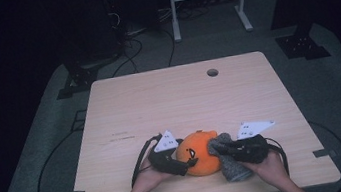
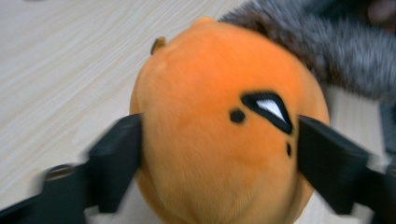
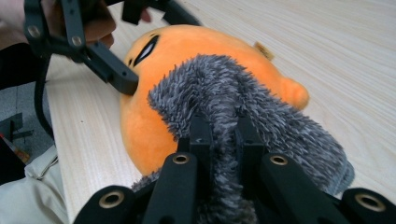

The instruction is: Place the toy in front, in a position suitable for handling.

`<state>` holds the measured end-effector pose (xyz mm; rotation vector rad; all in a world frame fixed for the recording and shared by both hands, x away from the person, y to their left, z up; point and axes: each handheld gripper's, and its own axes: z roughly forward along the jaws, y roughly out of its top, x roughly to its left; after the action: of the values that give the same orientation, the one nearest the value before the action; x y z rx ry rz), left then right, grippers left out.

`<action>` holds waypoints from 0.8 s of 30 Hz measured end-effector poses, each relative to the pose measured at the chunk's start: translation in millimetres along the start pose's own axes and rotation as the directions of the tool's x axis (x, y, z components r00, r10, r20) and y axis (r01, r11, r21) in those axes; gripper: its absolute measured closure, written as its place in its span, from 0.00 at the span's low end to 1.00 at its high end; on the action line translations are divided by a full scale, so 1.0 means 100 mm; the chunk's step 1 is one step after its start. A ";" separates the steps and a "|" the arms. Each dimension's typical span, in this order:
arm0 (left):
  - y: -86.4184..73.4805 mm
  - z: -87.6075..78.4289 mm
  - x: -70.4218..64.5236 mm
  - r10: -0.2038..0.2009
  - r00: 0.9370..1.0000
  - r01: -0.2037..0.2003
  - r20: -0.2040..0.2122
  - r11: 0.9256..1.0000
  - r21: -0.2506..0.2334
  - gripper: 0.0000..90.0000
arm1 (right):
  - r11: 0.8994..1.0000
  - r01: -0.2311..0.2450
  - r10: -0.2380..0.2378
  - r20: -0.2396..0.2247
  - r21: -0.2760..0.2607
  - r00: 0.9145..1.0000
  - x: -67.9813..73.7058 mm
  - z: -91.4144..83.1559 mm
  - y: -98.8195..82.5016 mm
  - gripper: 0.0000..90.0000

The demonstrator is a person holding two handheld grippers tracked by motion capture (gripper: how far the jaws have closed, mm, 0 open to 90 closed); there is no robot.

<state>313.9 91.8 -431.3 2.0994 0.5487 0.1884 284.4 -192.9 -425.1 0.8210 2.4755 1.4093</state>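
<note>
No words, brands or numbers can be read here. The table [image 1: 124,107] carries a short dark line of print near its left side — too small and blurred to make out — and nothing else bears legible lettering.

**Orange plush flanked by both tongs at the counter's near edge**

An orange plush toy [image 1: 198,153] sat low on the wooden counter [image 1: 179,100], toward six o'clock. The left tongs [image 1: 181,167] pressed in at its nine o'clock side. The right tongs [image 1: 224,150] held a grey fuzzy cloth [image 1: 232,168] against its three o'clock side. A round hole [image 1: 212,72] lay near the counter's twelve o'clock edge.
</note>
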 end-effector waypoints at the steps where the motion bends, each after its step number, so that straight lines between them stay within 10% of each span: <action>1: 0.00 0.00 0.00 0.000 1.000 0.000 0.000 1.000 0.000 0.08 | 1.000 0.000 0.000 0.000 0.000 1.000 0.00 0.00 0.00 0.89; 4: 0.01 0.04 0.01 -0.030 0.999 0.030 0.018 1.000 0.009 0.14 | 1.000 0.018 -0.018 0.001 0.005 1.000 0.03 0.00 -0.01 0.89; 13: 0.01 0.01 -0.09 0.089 0.995 -0.091 -0.053 0.995 -0.037 0.40 | 0.991 -0.125 0.122 0.045 0.051 0.991 -0.26 -0.04 -0.17 0.89; 16: 0.05 0.04 -0.17 0.208 0.963 -0.226 -0.170 0.970 -0.091 0.41 | 0.993 -0.116 0.117 0.052 -0.014 0.992 -0.25 -0.12 -0.08 0.89; 21: 0.05 0.04 -0.07 0.088 0.993 -0.096 -0.083 0.991 -0.095 0.19 | 0.998 -0.070 0.070 0.041 -0.009 0.997 -0.16 -0.01 -0.01 0.89; 24: 0.05 0.00 0.01 0.000 0.998 -0.009 -0.071 0.993 -0.120 0.13 | 0.999 -0.040 0.040 0.022 0.001 0.999 -0.07 0.06 -0.02 0.89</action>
<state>316.0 89.7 -427.4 1.9833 0.5610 0.2920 292.0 -193.1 -430.3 0.8862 2.4581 1.4037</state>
